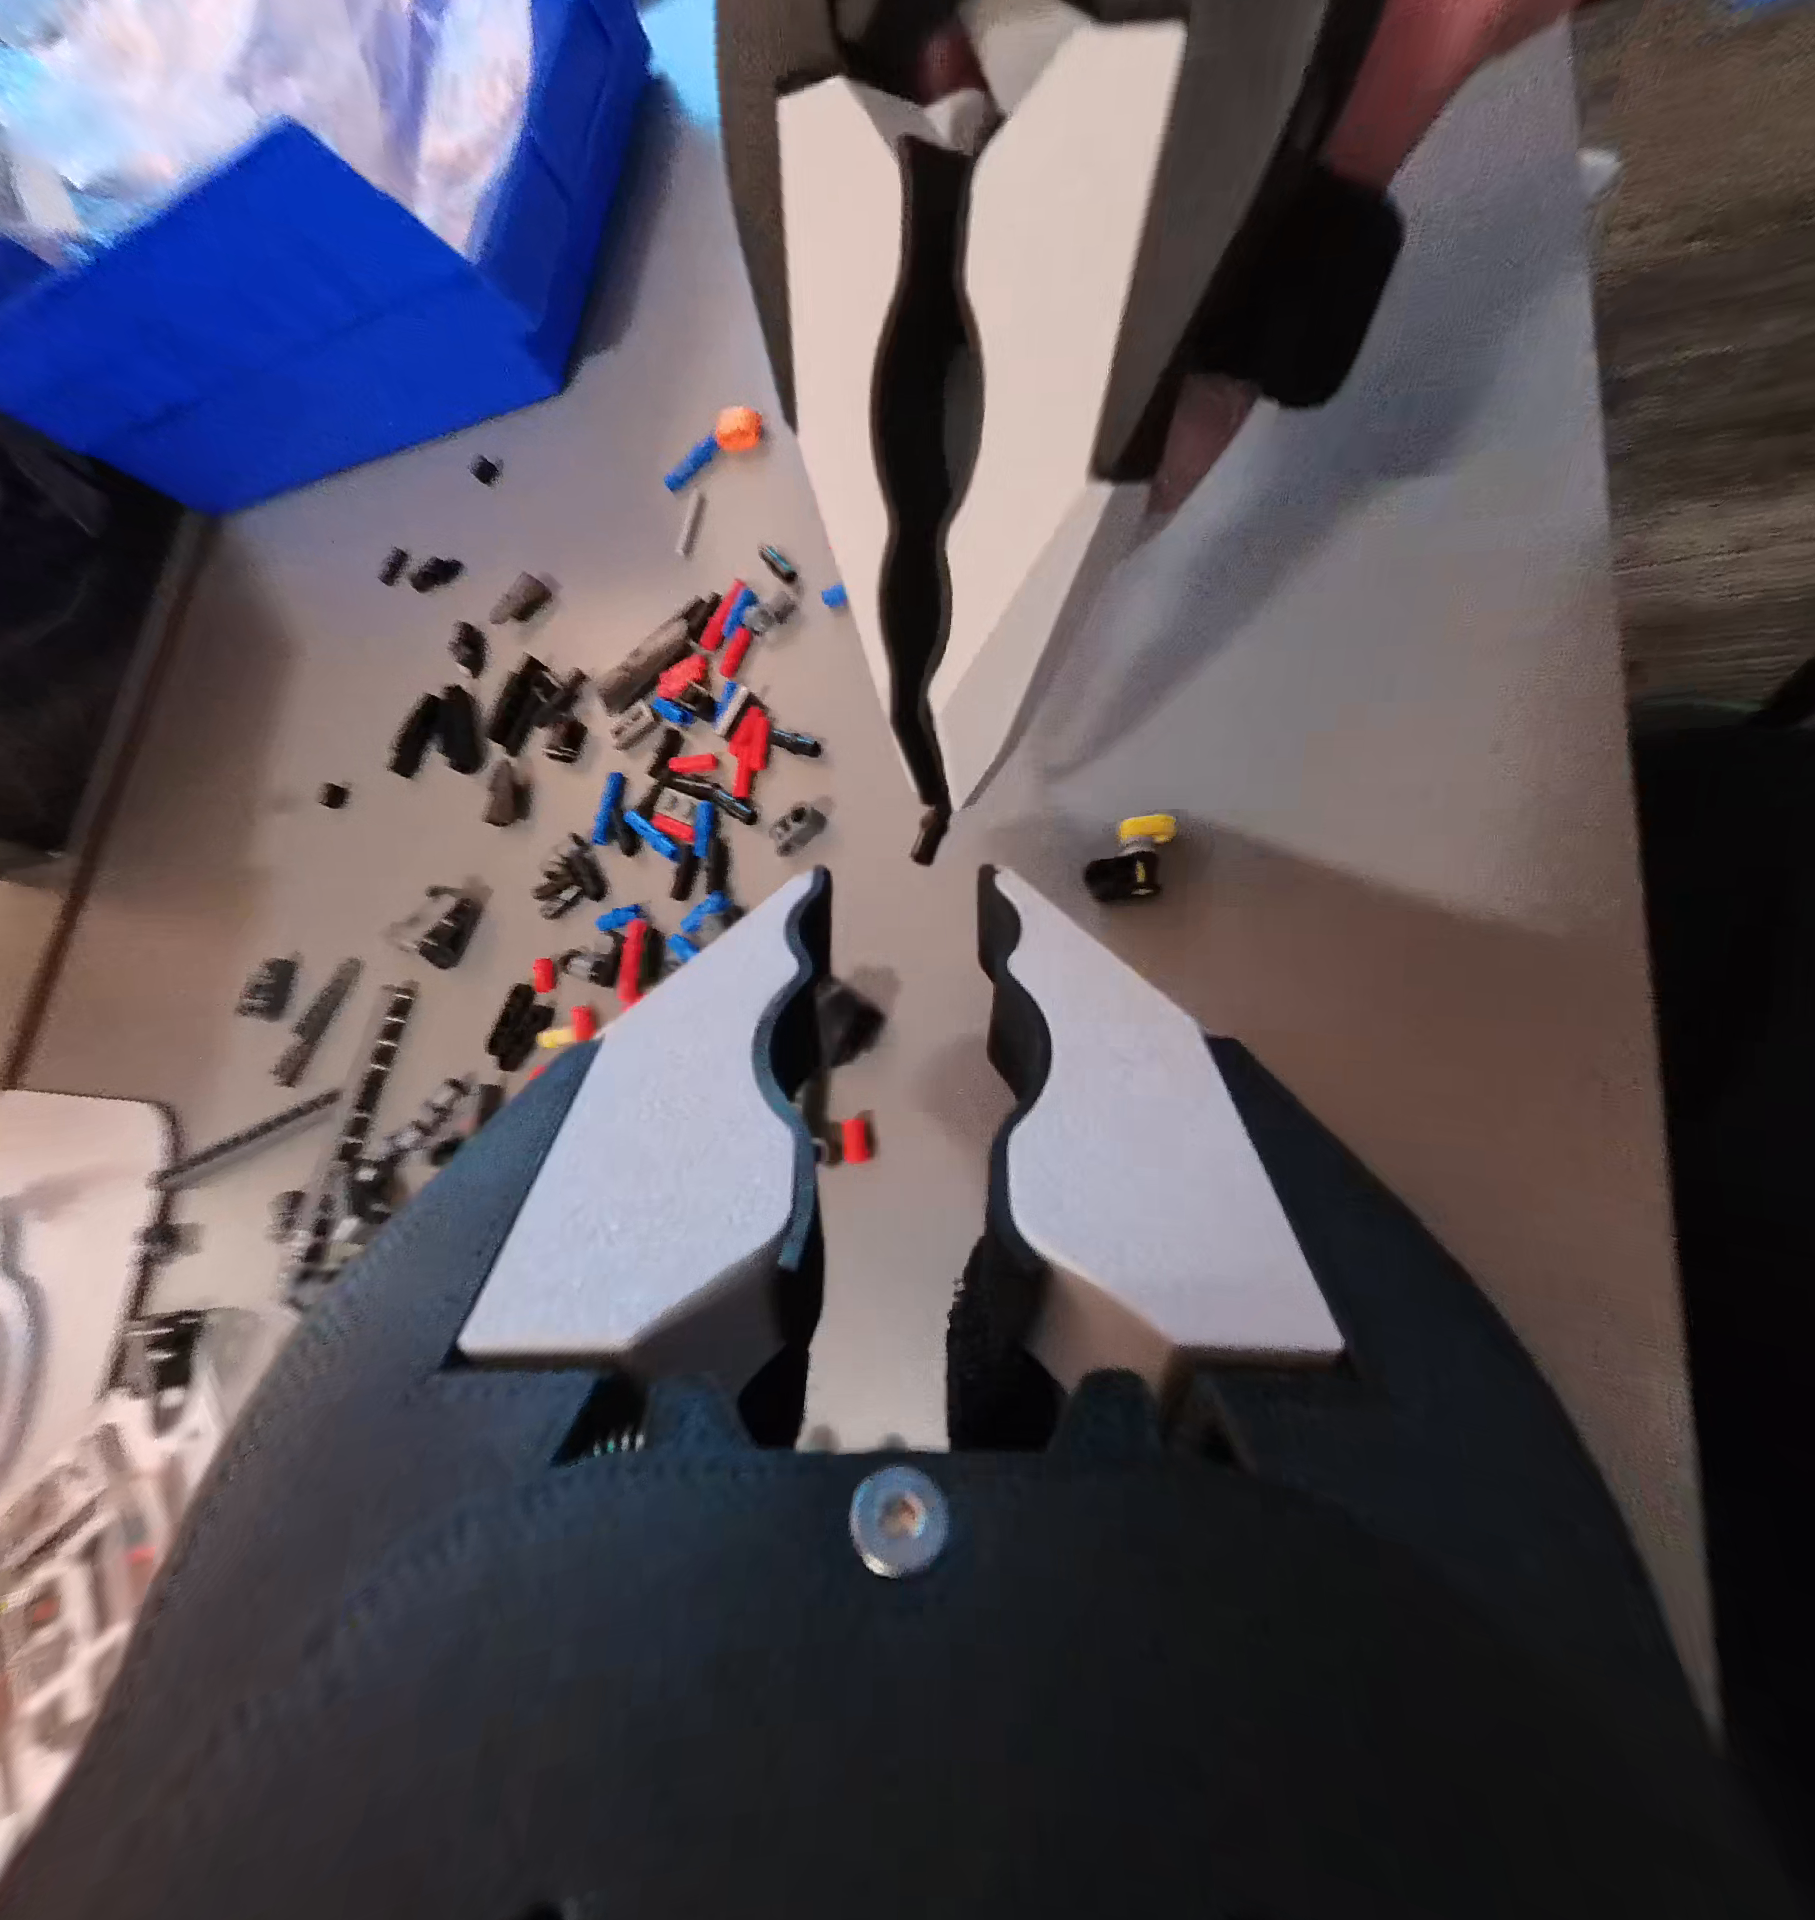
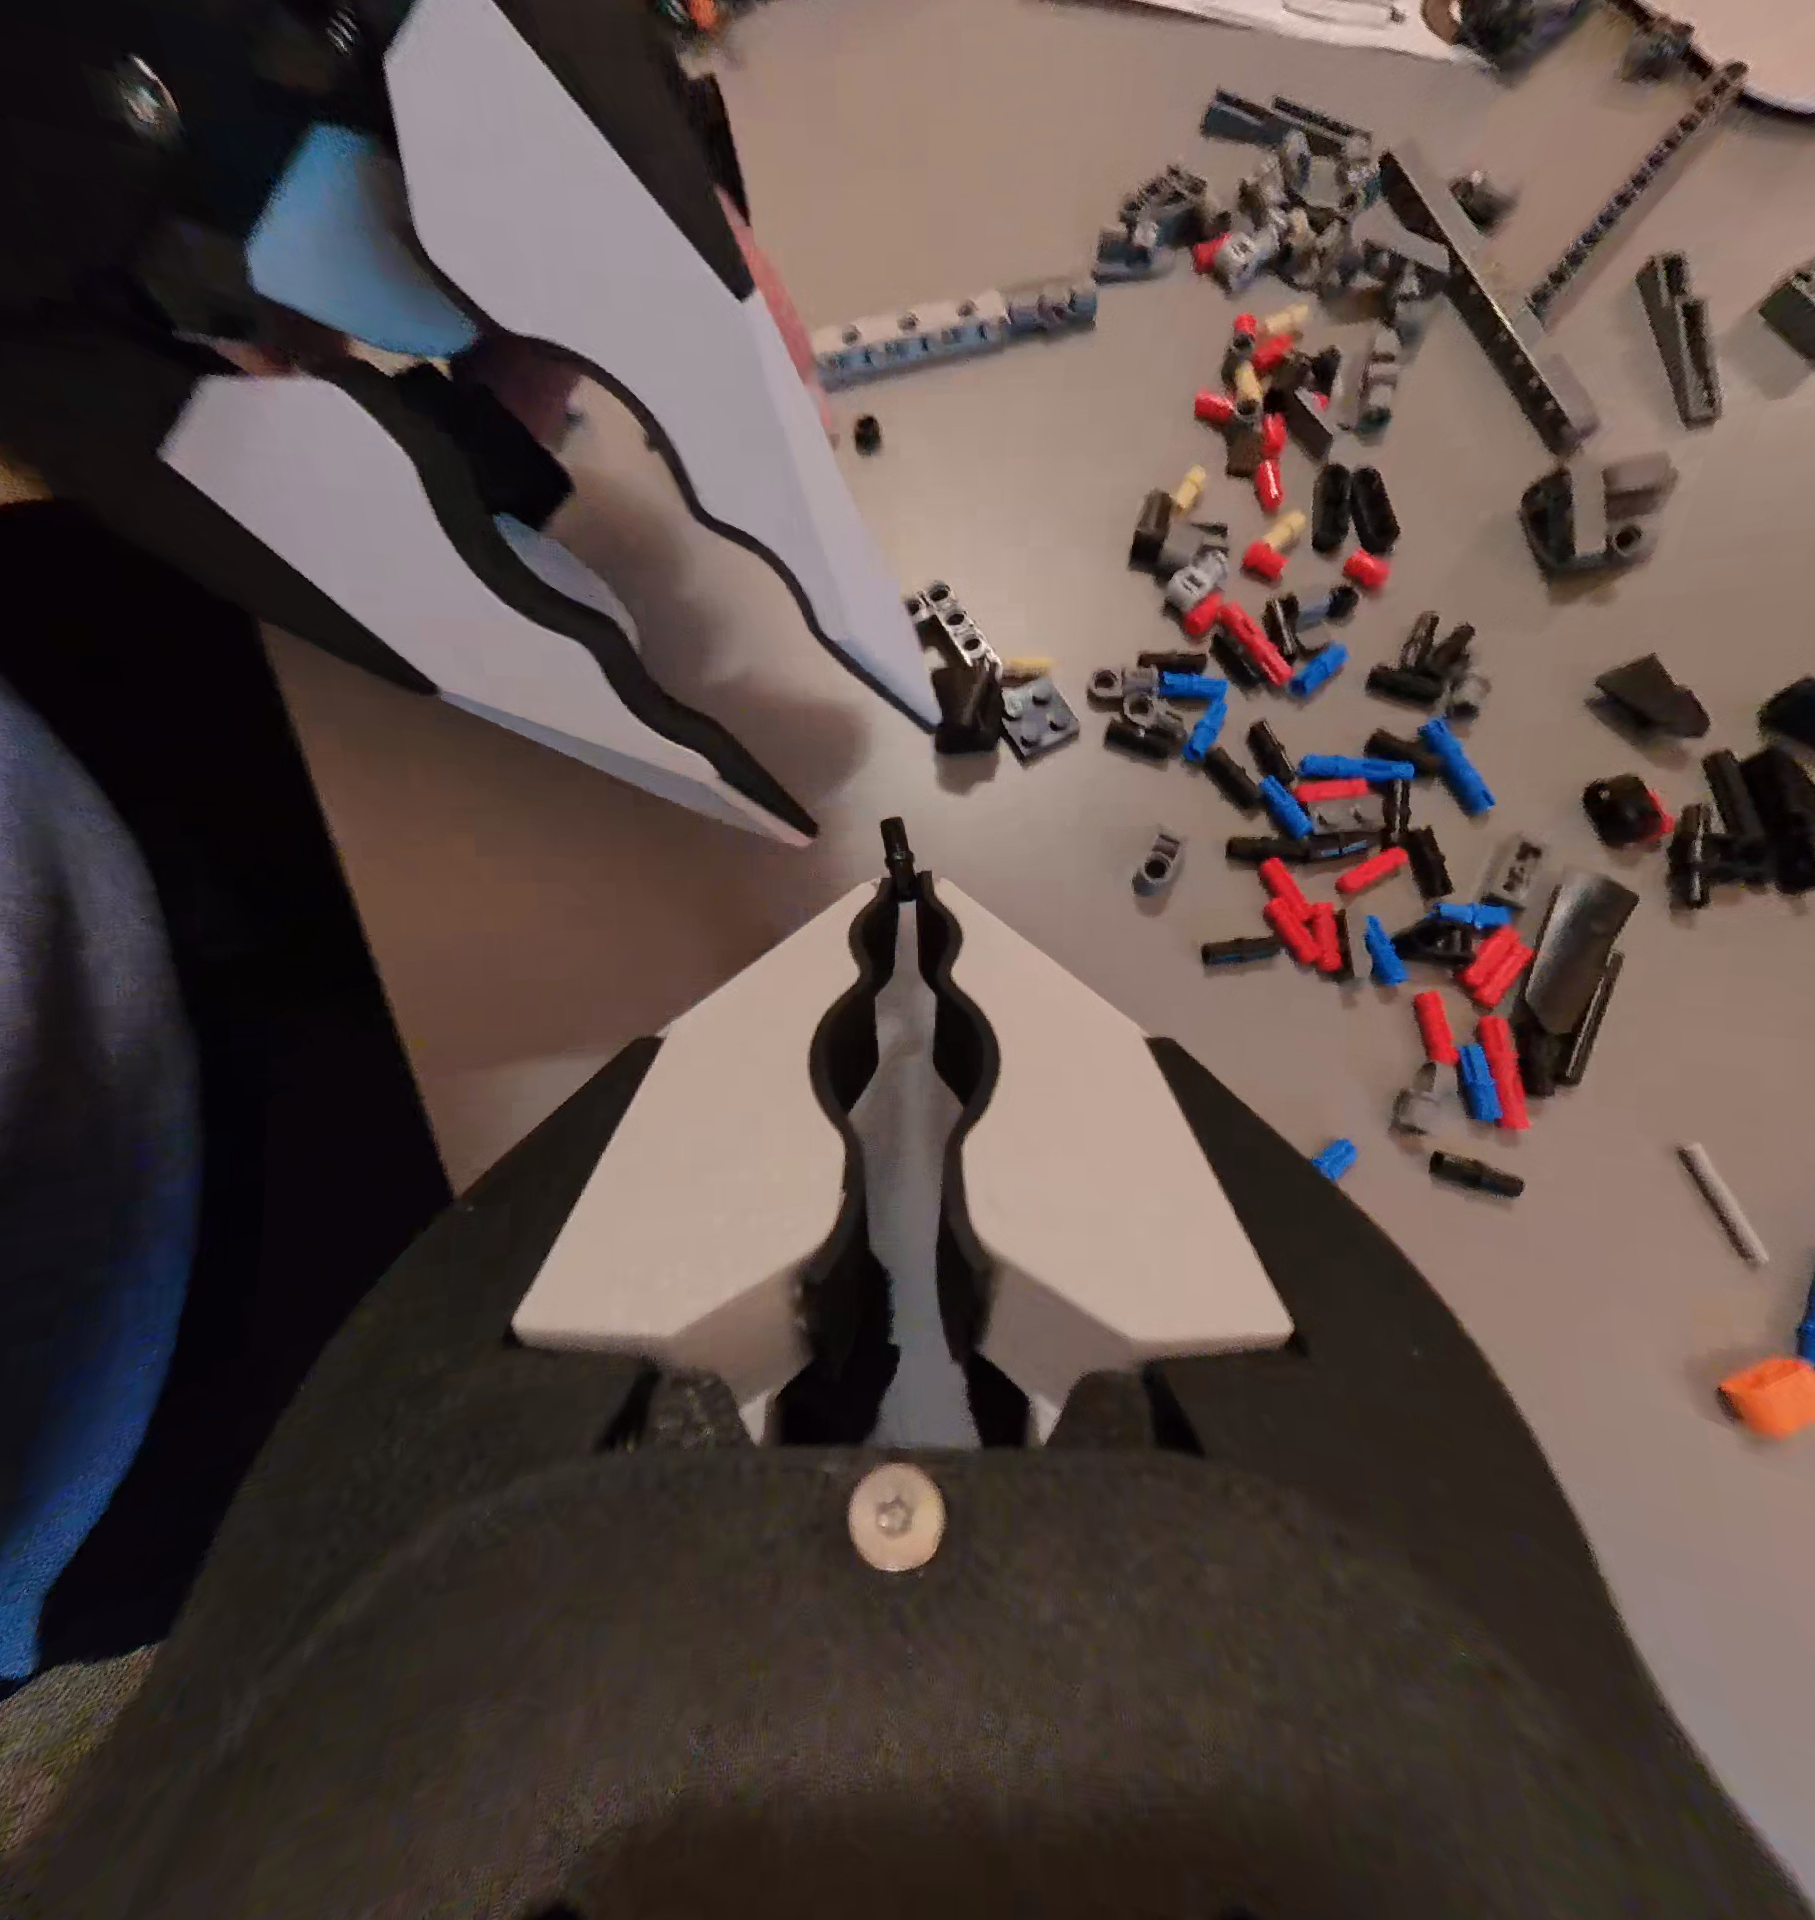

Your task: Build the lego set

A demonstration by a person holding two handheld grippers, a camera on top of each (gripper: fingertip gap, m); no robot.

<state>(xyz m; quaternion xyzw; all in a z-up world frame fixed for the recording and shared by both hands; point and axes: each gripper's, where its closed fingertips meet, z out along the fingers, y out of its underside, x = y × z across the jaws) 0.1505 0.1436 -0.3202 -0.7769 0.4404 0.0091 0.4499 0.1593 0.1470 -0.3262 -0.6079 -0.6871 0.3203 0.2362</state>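
My right gripper [image 2: 901, 885] is shut on a small black pin [image 2: 895, 842], which sticks out past the fingertips above the grey table [image 2: 591, 935]. The left wrist view shows this gripper [image 1: 932, 802] coming in from the top with the pin [image 1: 928, 834] at its tips. My left gripper [image 1: 903, 883] is open, its tips just short of the pin. It also shows at the upper left of the right wrist view [image 2: 870, 774]. A blurred black piece [image 1: 843, 1013] lies by its left pad; the other pad stands clear of it.
Loose black, red and blue pieces [image 1: 622, 810] [image 2: 1350, 779] are scattered on the table. A small yellow-and-black assembly [image 1: 1131, 857] lies right of my left fingertips. A blue bin [image 1: 259, 312] stands far left, with an orange piece [image 1: 739, 429] nearby and a booklet [image 1: 9, 1558] lower left. The tips of both grippers are at nearly the same place. From the left gripper's tips to the blurred black piece [image 1: 843, 1013] is close to 5 cm. It is also in sight in the right wrist view [image 2: 978, 734].
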